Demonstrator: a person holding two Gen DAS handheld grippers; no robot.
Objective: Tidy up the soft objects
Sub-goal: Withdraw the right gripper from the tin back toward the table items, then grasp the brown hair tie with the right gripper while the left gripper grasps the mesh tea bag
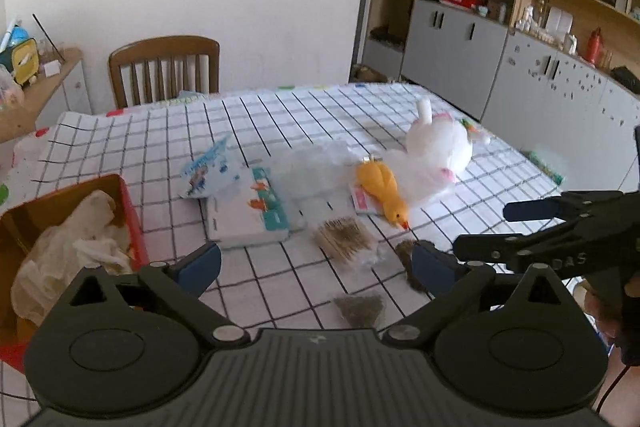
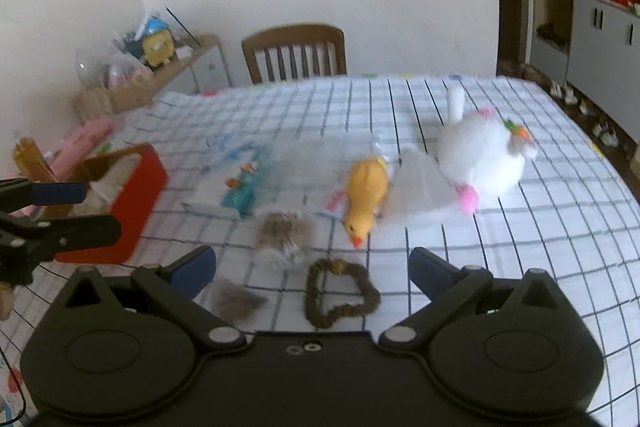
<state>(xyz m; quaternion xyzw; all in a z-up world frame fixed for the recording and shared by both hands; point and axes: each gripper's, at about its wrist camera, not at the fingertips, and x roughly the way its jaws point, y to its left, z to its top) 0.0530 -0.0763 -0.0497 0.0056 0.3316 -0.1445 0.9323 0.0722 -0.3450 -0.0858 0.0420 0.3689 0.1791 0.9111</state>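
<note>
Checked white cloth covers the counter (image 1: 280, 115), and the soft things lie scattered over its middle. A yellow plush duck (image 1: 384, 193) lies beak toward the cameras, just beside a white plush rabbit (image 1: 438, 147) with pink feet — the rabbit is toward the right of both views. Left of the duck, crumpled clear plastic (image 1: 312, 167) overlaps a flat white box with a teal edge (image 1: 248, 215). Nearer the cameras sit several brown fuzzy tufts (image 1: 344, 237) and, in the right wrist view, a dark fuzzy loop (image 2: 340, 293) shaped roughly like a heart. A red box (image 1: 128, 215) holding crumpled pale cloth stands at the left edge.

The left gripper (image 1: 316, 263) hovers above the tufts, its jaws spread wide with nothing between them. The right gripper (image 2: 312, 265) hangs over the loop — jaws likewise wide apart, holding nothing. A wooden chair (image 1: 164, 67) stands behind the counter.
</note>
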